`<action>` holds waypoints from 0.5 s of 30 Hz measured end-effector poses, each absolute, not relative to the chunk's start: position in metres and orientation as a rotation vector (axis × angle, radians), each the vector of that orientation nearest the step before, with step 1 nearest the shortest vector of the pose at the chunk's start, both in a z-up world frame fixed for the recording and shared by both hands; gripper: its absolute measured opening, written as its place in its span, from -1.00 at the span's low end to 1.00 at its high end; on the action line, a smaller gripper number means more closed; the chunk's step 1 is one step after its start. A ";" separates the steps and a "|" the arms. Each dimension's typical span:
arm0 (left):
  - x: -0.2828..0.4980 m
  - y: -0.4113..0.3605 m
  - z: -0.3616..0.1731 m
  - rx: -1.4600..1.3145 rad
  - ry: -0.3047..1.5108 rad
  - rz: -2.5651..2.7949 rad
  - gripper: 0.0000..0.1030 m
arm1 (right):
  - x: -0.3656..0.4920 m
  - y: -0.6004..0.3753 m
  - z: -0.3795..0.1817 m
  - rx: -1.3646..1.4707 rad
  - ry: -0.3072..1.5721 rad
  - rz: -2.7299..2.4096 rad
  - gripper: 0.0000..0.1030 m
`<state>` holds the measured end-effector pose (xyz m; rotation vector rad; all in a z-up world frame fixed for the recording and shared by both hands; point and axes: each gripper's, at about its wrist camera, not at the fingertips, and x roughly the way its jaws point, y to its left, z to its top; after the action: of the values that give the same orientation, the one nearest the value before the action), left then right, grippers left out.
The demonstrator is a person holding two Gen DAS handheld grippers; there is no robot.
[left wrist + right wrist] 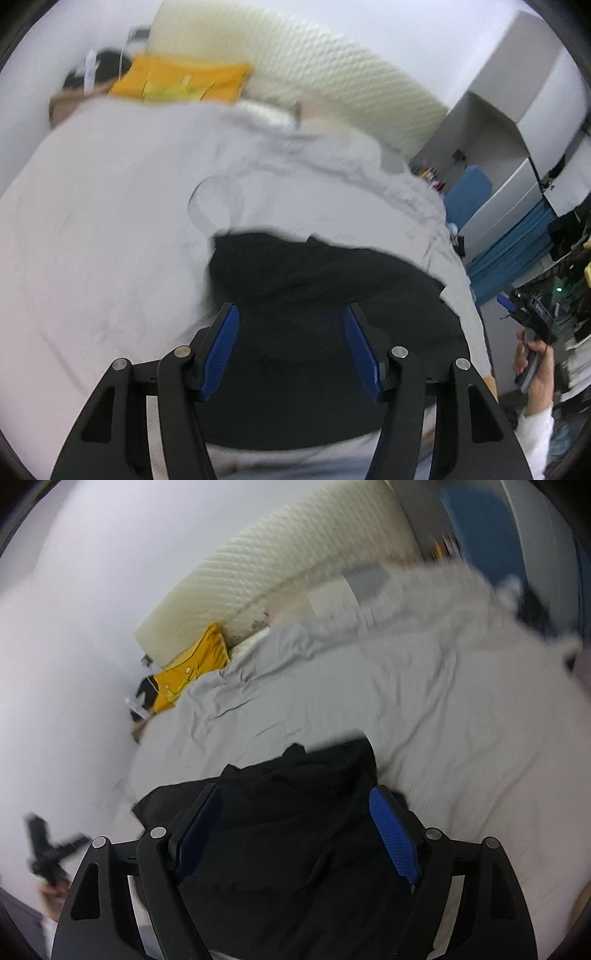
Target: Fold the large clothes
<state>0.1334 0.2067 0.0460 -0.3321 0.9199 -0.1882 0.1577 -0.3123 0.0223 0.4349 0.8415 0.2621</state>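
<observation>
On the near part of a bed covered with a pale grey sheet [110,221] lies a black garment [314,280], bunched into a rough folded heap rather than spread flat. In the left wrist view its long axis runs roughly from the left of the picture to the right, its far edge a blurred straight line against the sheet; in the right wrist view the heap rises to a crumpled peak at its far side and broadens toward the camera. Which end is collar or hem cannot be told.

The left gripper [291,347] hangs above the garment with its blue pads [221,354] spread wide and nothing pinched between them; the black cloth lies below the gap. The right gripper [299,834] is likewise spread, its blue pads [395,834] clear of the fabric underneath.

At the right edge of the left wrist view a hand [535,369] in a white sleeve grips the handle of the other gripper. Beyond the sheet, a yellow cloth [181,81] lies at the head of the bed, beside a cream quilted mattress [314,62] leaning against the white wall.
</observation>
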 end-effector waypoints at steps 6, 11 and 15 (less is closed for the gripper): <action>0.148 0.107 0.013 -0.169 0.823 -0.154 0.16 | 0.135 -0.239 0.004 0.266 0.727 0.297 0.61; 0.168 0.052 -0.027 0.017 0.775 -0.074 0.16 | 0.143 -0.186 -0.047 0.186 0.735 0.299 0.61; 0.184 0.032 -0.051 0.035 0.782 -0.064 0.16 | 0.152 -0.176 -0.068 0.160 0.719 0.275 0.61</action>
<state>0.1841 0.0318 -0.0506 0.0350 0.7816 -0.0640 0.1524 -0.1763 -0.0685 0.1596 0.7194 0.2748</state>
